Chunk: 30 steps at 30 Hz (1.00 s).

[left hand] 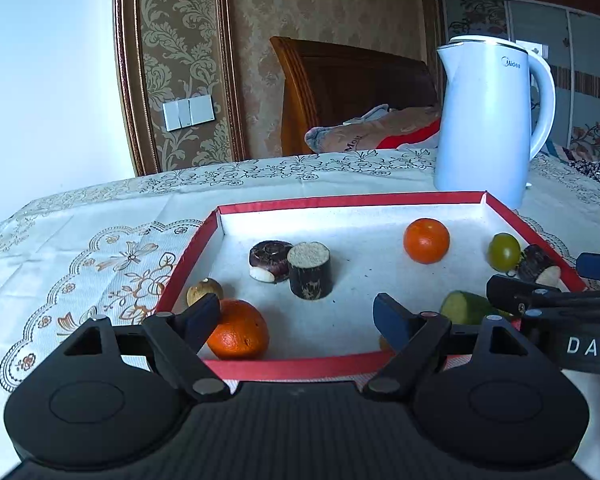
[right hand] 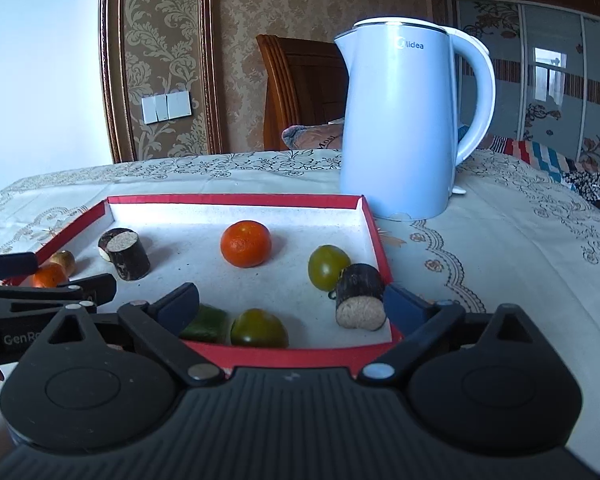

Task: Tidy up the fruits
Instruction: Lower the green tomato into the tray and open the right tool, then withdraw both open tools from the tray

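Note:
A red-rimmed tray [left hand: 340, 199] [right hand: 236, 200] with a white floor holds the fruit. In the left wrist view my left gripper [left hand: 300, 320] is open at the tray's near edge, its left finger beside a large orange [left hand: 240, 332]. Further in lie a dark water chestnut [left hand: 269, 260], a sugarcane stub [left hand: 310, 270], a tangerine [left hand: 426, 240], a green tomato [left hand: 504, 251] and a cucumber piece [left hand: 466, 307]. In the right wrist view my right gripper [right hand: 294, 308] is open over a green tomato [right hand: 258, 328], near a sugarcane stub [right hand: 360, 300]. Neither holds anything.
A white electric kettle [left hand: 488, 120] [right hand: 400, 120] stands on the lace tablecloth [left hand: 80, 248] just behind the tray's far right corner. A small brown round fruit [left hand: 204, 290] sits by the tray's left wall. A wooden headboard and bedding lie beyond the table.

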### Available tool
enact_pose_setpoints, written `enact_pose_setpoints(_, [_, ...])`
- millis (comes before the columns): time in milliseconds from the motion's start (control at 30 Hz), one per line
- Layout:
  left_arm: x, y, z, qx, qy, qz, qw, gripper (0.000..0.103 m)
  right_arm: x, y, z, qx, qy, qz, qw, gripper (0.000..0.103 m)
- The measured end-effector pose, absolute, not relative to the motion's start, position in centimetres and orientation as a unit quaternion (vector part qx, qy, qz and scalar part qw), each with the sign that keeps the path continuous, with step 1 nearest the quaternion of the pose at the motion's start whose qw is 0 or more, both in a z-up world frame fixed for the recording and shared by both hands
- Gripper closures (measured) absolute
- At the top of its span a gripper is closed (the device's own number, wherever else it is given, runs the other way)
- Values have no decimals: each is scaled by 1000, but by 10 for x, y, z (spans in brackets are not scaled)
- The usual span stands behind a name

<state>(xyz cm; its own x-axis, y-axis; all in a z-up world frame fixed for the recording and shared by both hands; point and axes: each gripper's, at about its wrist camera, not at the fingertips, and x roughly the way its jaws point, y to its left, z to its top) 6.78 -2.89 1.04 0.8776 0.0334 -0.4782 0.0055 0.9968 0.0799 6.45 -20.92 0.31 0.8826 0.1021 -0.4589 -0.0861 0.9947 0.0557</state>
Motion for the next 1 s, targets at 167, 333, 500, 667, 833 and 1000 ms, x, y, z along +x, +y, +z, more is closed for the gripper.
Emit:
enact_pose_setpoints(167, [56,-28,9,35,256,3,966,19,59,-215,4,34,237,54,969,3])
enact_pose_setpoints(333, [46,-25,9,24,261,-7,965,19,51,-217,3,43,241,68,967,2])
enact_pose_setpoints(500, [32,-30,11,40,243,-5,969,19,41,-217,4,45,236,77,968,0])
enact_pose_setpoints(667, [23,-29,12,37,245,-10,969,19,28,-218,4,47,232,80,968,0])
enact_pose_setpoints(833, [18,-24,12,29,246,5,969,19,23,-220,4,46,230,78,969,0])
enact_pose_setpoints(1000, [17,-17,12,15,253,9,967,19,26,-219,2,47,240,79,966,0])
